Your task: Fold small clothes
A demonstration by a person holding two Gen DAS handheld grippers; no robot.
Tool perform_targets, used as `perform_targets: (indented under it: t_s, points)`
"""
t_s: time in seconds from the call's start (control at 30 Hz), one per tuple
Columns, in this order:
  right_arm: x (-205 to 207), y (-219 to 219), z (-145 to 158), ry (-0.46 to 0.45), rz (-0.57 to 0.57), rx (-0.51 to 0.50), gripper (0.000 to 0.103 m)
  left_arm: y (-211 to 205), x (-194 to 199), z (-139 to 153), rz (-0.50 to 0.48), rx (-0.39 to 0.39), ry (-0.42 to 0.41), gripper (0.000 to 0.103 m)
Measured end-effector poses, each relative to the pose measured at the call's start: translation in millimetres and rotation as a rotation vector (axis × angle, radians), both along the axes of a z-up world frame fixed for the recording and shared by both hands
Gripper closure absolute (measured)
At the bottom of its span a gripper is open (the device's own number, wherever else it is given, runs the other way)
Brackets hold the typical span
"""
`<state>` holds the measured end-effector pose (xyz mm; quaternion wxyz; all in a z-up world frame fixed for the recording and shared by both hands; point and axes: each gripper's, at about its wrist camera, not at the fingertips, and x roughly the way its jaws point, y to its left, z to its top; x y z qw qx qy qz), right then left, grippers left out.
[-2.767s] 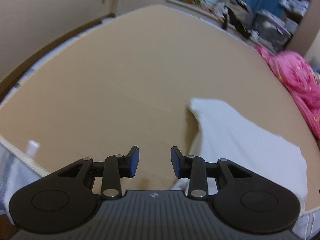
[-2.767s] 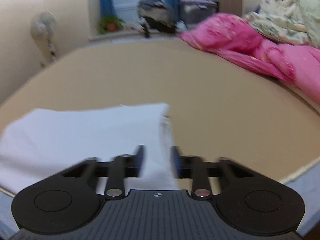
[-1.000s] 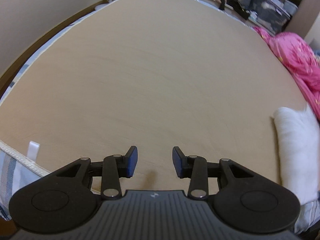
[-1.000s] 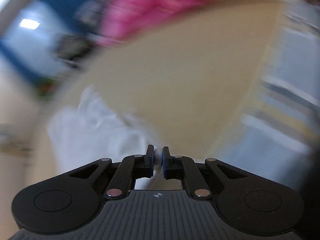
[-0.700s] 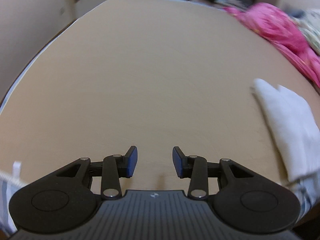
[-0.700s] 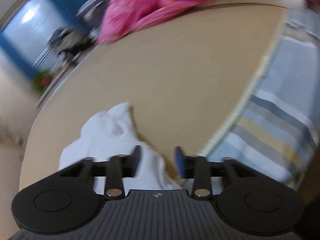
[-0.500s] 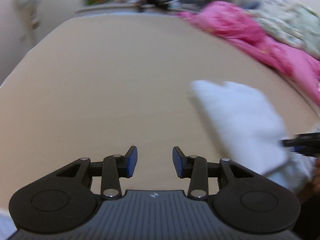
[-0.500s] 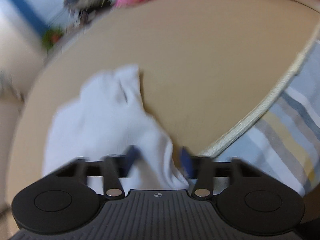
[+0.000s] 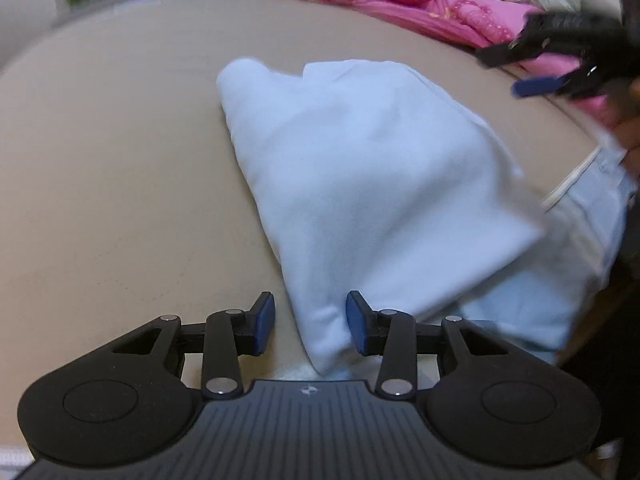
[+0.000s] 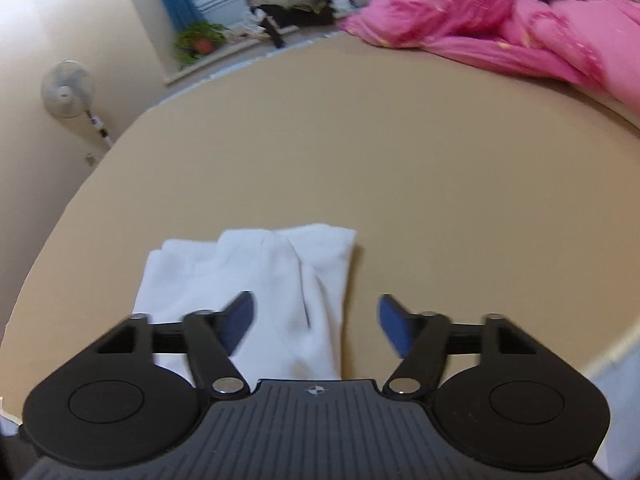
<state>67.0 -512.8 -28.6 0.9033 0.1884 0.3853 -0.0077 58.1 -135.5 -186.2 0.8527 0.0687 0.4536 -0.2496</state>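
I can read no brand, label or writing anywhere; the only mark is a small round crosshair emblem on the body of each tool.

My left tongs (image 9: 310,322) stand apart, with the near corner of the white garment (image 9: 372,184) lying between the blue pads (image 9: 264,318); the cloth looks to brush the right pad, though I cannot tell for sure, and nothing is clamped. My right tongs (image 10: 316,326) are spread wider still, hovering over the near end of the white garment (image 10: 256,280) without holding it. From the left wrist view, my right tongs (image 9: 560,64) appear blurred at the upper right, raised clear of the cloth.

The garment lies folded in a rumpled bundle on the tan counter (image 10: 400,160), near its front edge. A pale cord-like trim (image 9: 568,184) runs along the counter's edge to the right. A pink quilt (image 10: 500,32) is heaped at the far right, and a white fan (image 10: 66,90) stands by the wall beside a potted plant (image 10: 200,40).
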Motion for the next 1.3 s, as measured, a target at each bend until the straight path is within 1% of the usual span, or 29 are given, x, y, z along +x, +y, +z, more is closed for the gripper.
perform_targets:
  t_s: [0.03, 0.07, 0.1, 0.17, 0.2, 0.23, 0.3, 0.37, 0.4, 0.5, 0.57, 0.6, 0.67, 0.7, 0.73, 0.77, 0.8, 0.83, 0.87, 0.9, 0.97, 1.0, 1.1, 1.17, 1.23, 1.27, 1.3]
  points:
    - [8, -1, -8, 0.004, 0.006, 0.010, 0.025, 2, 6, 5, 0.025, -0.020, 0.034, 0.058]
    - [12, -3, -14, 0.013, 0.013, 0.023, 0.025, 3, 8, 12, 0.043, -0.046, 0.040, 0.058]
    - [17, 0, -24, 0.029, 0.021, 0.038, 0.025, 3, 10, 19, 0.054, -0.066, 0.029, 0.057]
    - [27, 2, -50, 0.087, 0.027, 0.077, 0.026, 4, 23, 36, 0.077, -0.099, -0.002, 0.056]
    - [33, 2, -61, 0.142, 0.012, 0.091, 0.026, 3, 30, 42, 0.095, -0.123, -0.008, 0.054]
    - [35, -1, -65, 0.165, -0.014, 0.111, 0.025, 1, 38, 46, 0.114, -0.150, -0.006, 0.052]
    - [37, -9, -72, 0.171, -0.051, 0.178, 0.025, -3, 59, 52, 0.151, -0.184, 0.008, 0.040]
    - [37, -12, -77, 0.182, -0.061, 0.214, 0.024, -12, 82, 44, 0.166, -0.197, 0.046, 0.035]
    - [37, -12, -77, 0.182, -0.062, 0.219, 0.023, -19, 93, 35, 0.170, -0.206, 0.084, 0.032]
    - [34, -10, -79, 0.175, -0.057, 0.229, 0.023, -17, 121, 10, 0.228, -0.217, 0.174, 0.030]
    - [31, -10, -80, 0.169, -0.055, 0.234, 0.025, -5, 132, -10, 0.254, -0.300, 0.266, 0.030]
    - [29, -8, -80, 0.164, -0.050, 0.232, 0.031, -6, 134, -17, 0.272, -0.341, 0.280, 0.027]
    - [36, -4, -82, 0.152, -0.028, 0.254, 0.053, -10, 137, -16, 0.285, -0.361, 0.265, 0.027]
    - [37, -2, -83, 0.149, -0.024, 0.277, 0.059, -11, 137, -15, 0.287, -0.359, 0.257, 0.035]
    - [38, 0, -83, 0.146, -0.035, 0.272, 0.062, -12, 137, -14, 0.284, -0.348, 0.242, 0.043]
    - [39, 1, -82, 0.146, -0.037, 0.270, 0.064, -15, 136, -11, 0.265, -0.343, 0.231, 0.059]
    - [40, 2, -82, 0.145, -0.046, 0.278, 0.067, -14, 135, -6, 0.239, -0.346, 0.219, 0.066]
    - [39, 3, -81, 0.143, -0.061, 0.289, 0.069, -13, 133, 1, 0.209, -0.338, 0.198, 0.067]
    - [40, 5, -80, 0.137, -0.075, 0.293, 0.071, -10, 130, 10, 0.185, -0.319, 0.170, 0.068]
    - [40, 8, -77, 0.128, -0.081, 0.293, 0.074, -9, 127, 20, 0.174, -0.296, 0.132, 0.068]
    - [42, 22, -69, 0.083, -0.060, 0.306, 0.082, 3, 126, 39, 0.184, -0.263, 0.063, 0.068]
    - [46, 30, -65, 0.055, -0.037, 0.325, 0.084, 13, 128, 48, 0.199, -0.259, 0.042, 0.068]
    - [57, 61, -45, -0.046, 0.024, 0.378, 0.085, 57, 136, 82, 0.231, -0.275, -0.003, 0.068]
    - [66, 83, -29, -0.123, 0.071, 0.415, 0.085, 86, 140, 106, 0.240, -0.271, -0.051, 0.067]
    - [75, 105, -17, -0.180, 0.121, 0.442, 0.084, 111, 146, 123, 0.248, -0.257, -0.087, 0.063]
    - [80, 115, -14, -0.192, 0.144, 0.446, 0.083, 126, 148, 130, 0.266, -0.236, -0.099, 0.054]
    - [86, 125, -13, -0.187, 0.162, 0.435, 0.077, 140, 152, 132, 0.297, -0.207, -0.109, 0.047]
